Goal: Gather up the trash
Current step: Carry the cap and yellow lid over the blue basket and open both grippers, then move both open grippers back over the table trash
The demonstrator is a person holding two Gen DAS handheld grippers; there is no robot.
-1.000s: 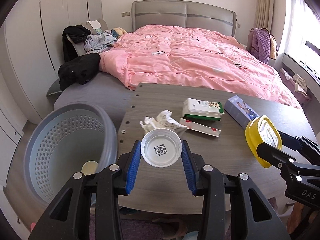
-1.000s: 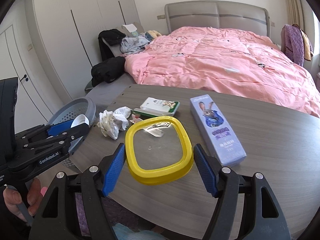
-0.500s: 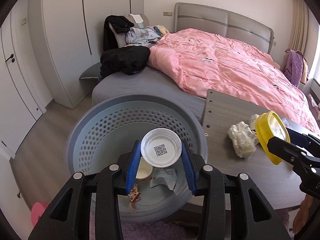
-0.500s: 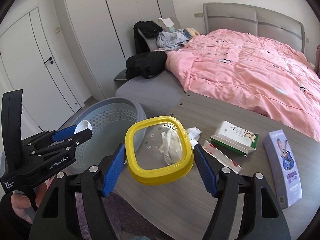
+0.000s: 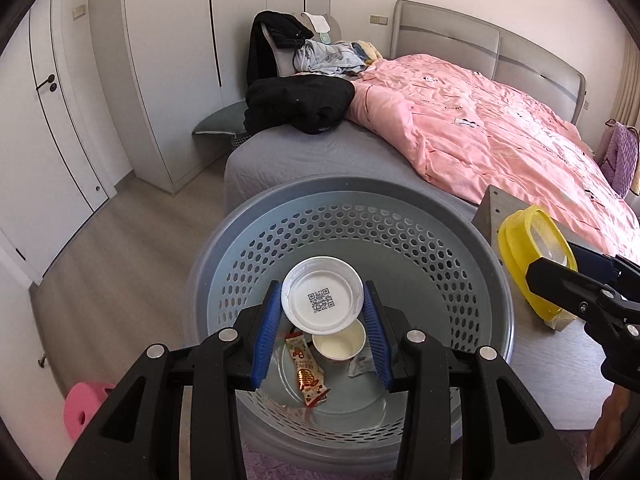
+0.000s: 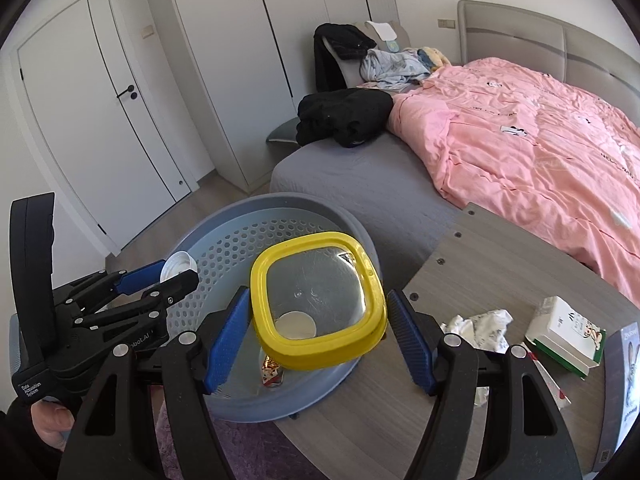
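My left gripper [image 5: 322, 316] is shut on a white round lid [image 5: 322, 295] with a QR code and holds it over the grey perforated basket [image 5: 400, 216]. Inside the basket lie a paper cup [image 5: 339, 345] and a red snack wrapper [image 5: 306, 374]. My right gripper [image 6: 318, 328] is shut on a yellow-rimmed clear lid [image 6: 318, 300] and holds it above the basket's right side [image 6: 224, 256], by the table's left end. The left gripper also shows in the right wrist view [image 6: 160, 280].
On the grey wooden table [image 6: 480, 272] lie crumpled tissue [image 6: 478, 322], a green-and-white box [image 6: 568, 330] and a purple box [image 6: 624, 392]. A bed with a pink duvet [image 5: 500, 128] and black clothes [image 5: 298, 100] stands behind. A pink stool [image 5: 82, 406] sits on the floor at lower left.
Both grippers have swung left from over the table to over the basket, each carrying its lid. The left one now hangs above the basket's middle.
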